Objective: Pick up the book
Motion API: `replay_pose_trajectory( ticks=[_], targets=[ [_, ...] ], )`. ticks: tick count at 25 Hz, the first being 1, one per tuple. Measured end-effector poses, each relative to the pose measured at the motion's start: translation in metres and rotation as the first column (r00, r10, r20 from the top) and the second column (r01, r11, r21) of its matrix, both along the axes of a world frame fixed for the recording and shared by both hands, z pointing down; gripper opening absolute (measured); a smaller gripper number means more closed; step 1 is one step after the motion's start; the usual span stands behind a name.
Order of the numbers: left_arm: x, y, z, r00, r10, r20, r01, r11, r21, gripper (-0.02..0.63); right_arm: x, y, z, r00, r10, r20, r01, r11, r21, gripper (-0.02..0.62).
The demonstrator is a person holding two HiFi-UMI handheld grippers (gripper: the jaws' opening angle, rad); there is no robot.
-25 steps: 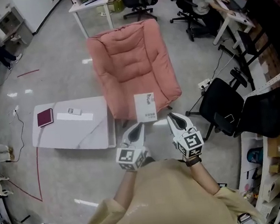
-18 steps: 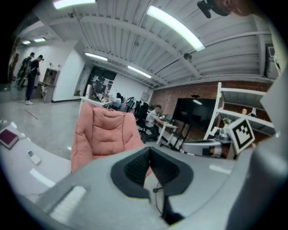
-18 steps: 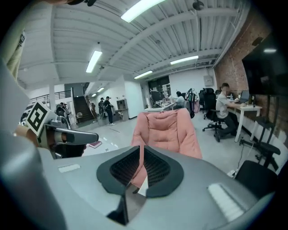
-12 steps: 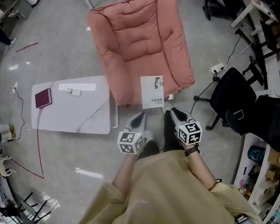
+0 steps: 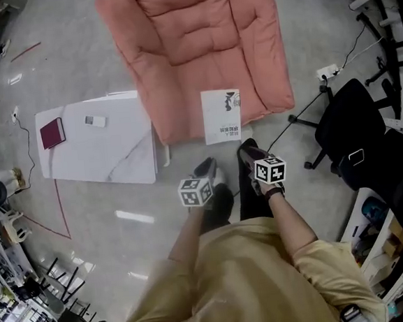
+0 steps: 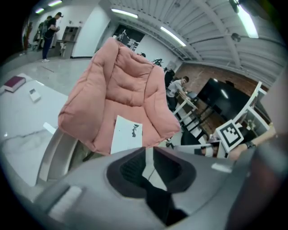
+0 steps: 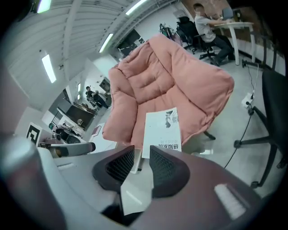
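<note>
The book (image 5: 222,115) lies lengthwise just ahead of the right gripper (image 5: 247,148), farther from the left gripper (image 5: 206,167); both pairs of jaws, empty, have just been opening slightly.

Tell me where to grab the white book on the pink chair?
Probably its near short edge, from the front: the book lies flat on the pink chair, and that edge seems to poke past the seat, so a jaw fits underneath.

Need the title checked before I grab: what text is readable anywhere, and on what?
White book on the pink cushioned armchair: dark characters below a dark figure, too blurred to read.
Cubes on left gripper and right gripper: black-and-white square markers, no words; both jaws have just been opening, empty.
Maroon notebook on the white table: no print visible.
</note>
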State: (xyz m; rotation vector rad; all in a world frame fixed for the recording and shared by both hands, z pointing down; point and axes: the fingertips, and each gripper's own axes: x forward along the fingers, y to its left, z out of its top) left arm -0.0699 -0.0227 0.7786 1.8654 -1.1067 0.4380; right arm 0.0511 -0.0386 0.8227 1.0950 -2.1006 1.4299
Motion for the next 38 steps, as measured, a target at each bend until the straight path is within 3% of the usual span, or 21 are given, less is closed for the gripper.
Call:
replay_pose_trajectory(
  ticks=[4,9,13,17,23,26,28,30,32,34,35,38],
  targets=[
    [-0.003,-0.002,0.054,0.999,-0.037,-0.027,0.035,0.996,-0.078,0.097,-0.001,0.006,0.052,1.0,-0.016,0.012,0.016,0.998,-0.064,0.155],
    [-0.016,-0.011,0.121,0.992,-0.116,-0.043,0.107,0.978,-0.179,0.174,-0.002,-0.008,0.115,0.995,0.053,0.08,-0.043,0.991,-0.128,0.236],
    [-0.013,-0.021,0.175,0.982,-0.166,-0.087,0.14,0.958,-0.249,0.272,0.0,-0.018,0.162,0.998,0.008,0.065,0.002,0.99,-0.142,0.282],
    [-0.021,-0.019,0.223,0.987,-0.144,-0.069,0.116,0.945,-0.307,0.319,-0.008,-0.02,0.207,0.996,-0.023,0.089,0.038,0.984,-0.175,0.341],
    [-0.017,-0.033,0.271,0.972,-0.198,-0.124,0.15,0.937,-0.315,0.379,-0.008,-0.026,0.259,0.983,-0.057,0.177,0.091,0.978,-0.189,0.397],
    [-0.016,-0.043,0.283,0.961,-0.231,-0.154,0.175,0.935,-0.309,0.376,-0.019,-0.037,0.266,0.959,-0.054,0.279,0.108,0.977,-0.183,0.386],
    [-0.01,-0.045,0.289,0.96,-0.218,-0.177,0.155,0.937,-0.313,0.325,-0.026,-0.043,0.269,0.938,-0.042,0.345,0.117,0.973,-0.199,0.302],
    [-0.001,-0.044,0.289,0.957,-0.195,-0.213,0.122,0.942,-0.314,0.319,-0.033,-0.045,0.27,0.923,-0.039,0.382,0.131,0.967,-0.218,0.29],
    [0.004,-0.045,0.285,0.954,-0.196,-0.227,0.121,0.944,-0.306,0.231,-0.037,-0.044,0.269,0.921,-0.059,0.385,0.156,0.962,-0.226,0.258],
    [0.0,-0.048,0.283,0.95,-0.226,-0.215,0.155,0.941,-0.301,0.157,-0.037,-0.043,0.266,0.92,-0.075,0.386,0.174,0.958,-0.228,0.162],
    [-0.003,-0.048,0.282,0.947,-0.242,-0.213,0.171,0.937,-0.304,0.112,-0.036,-0.041,0.262,0.917,-0.071,0.393,0.173,0.958,-0.23,0.144],
    [-0.001,-0.048,0.273,0.937,-0.263,-0.231,0.184,0.931,-0.315,0.077,-0.032,-0.04,0.248,0.908,-0.033,0.418,0.144,0.96,-0.239,0.084]
  ],
)
